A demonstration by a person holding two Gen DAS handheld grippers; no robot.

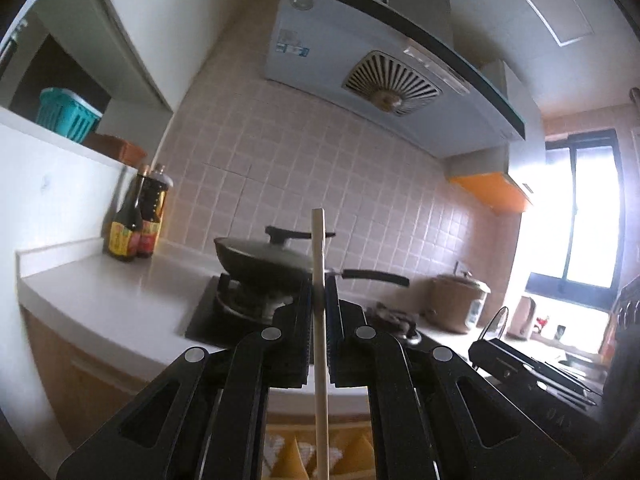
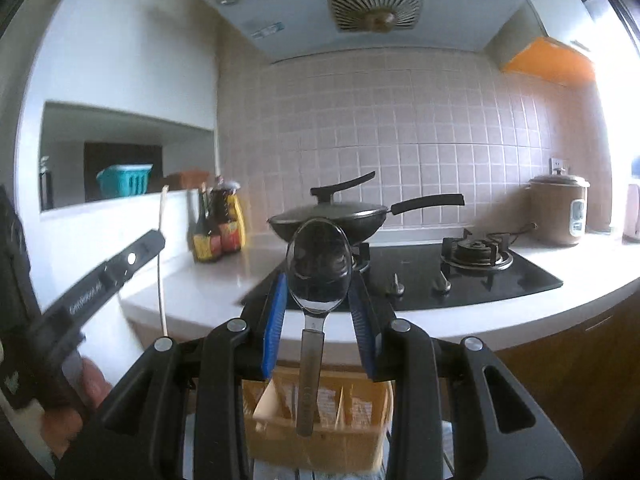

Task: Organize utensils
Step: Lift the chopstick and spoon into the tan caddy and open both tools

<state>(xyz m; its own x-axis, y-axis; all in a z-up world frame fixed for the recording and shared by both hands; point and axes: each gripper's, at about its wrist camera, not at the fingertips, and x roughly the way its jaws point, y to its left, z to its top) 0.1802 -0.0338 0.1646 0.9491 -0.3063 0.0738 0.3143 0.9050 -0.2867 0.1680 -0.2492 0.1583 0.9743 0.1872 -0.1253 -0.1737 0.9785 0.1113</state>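
Left gripper (image 1: 319,280) is clamped on an upright chopstick (image 1: 320,320). Spoon (image 2: 318,264) is held bowl-up in the right gripper (image 2: 319,280), long axis vertical. Compartmented organizer (image 2: 320,420) lies directly below both; right appears nearer.

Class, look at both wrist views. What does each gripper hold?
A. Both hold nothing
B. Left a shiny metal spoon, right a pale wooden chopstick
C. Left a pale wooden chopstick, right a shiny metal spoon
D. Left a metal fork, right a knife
C: the left gripper clamps the pale wooden chopstick, while the shiny metal spoon stands bowl-up between the right gripper's blue-padded fingers.
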